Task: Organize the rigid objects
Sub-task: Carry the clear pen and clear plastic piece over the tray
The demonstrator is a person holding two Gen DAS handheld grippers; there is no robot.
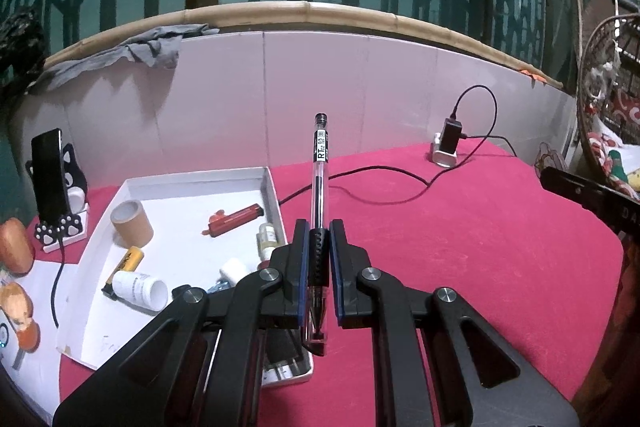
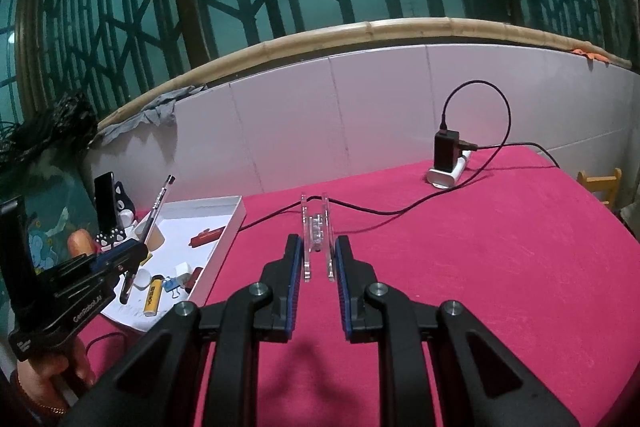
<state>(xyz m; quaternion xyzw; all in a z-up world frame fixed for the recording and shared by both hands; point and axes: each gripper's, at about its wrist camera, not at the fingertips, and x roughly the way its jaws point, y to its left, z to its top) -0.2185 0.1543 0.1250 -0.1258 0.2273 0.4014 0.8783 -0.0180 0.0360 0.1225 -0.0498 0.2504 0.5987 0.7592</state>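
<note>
Clamping a clear-barrelled pen point(image 1: 320, 195) by its black ribbed grip, the left tool point(image 1: 319, 255) holds it upright above the near edge of the white tray point(image 1: 276, 195), its capped end pointing up and away. From the right wrist view the same pen point(image 2: 154, 217) leans at a slant over the tray point(image 2: 236, 217), held in the left tool point(image 2: 130, 259).

The right tool point(image 2: 316, 259) hangs over the red bench point(image 2: 480, 247) with its fingers apart, nothing between them. Just ahead of its tips stands a small clear acrylic stand point(image 2: 317, 235), upright on the cloth; whether the fingers touch it I cannot tell.

Inside the tray lie a cardboard tape roll point(image 1: 131, 223), a red lighter point(image 1: 234, 221), a yellow battery point(image 1: 130, 259), a white bottle point(image 1: 140, 289) on its side and a small vial point(image 1: 267, 239) against the right wall.

To the left of the tray a phone point(image 1: 48, 175) sits upright in a cat-shaped holder. At the far side of the bench a black charger point(image 1: 451, 137) is plugged into a white power strip, and its cable point(image 1: 380, 183) trails across the cloth towards the tray
</note>
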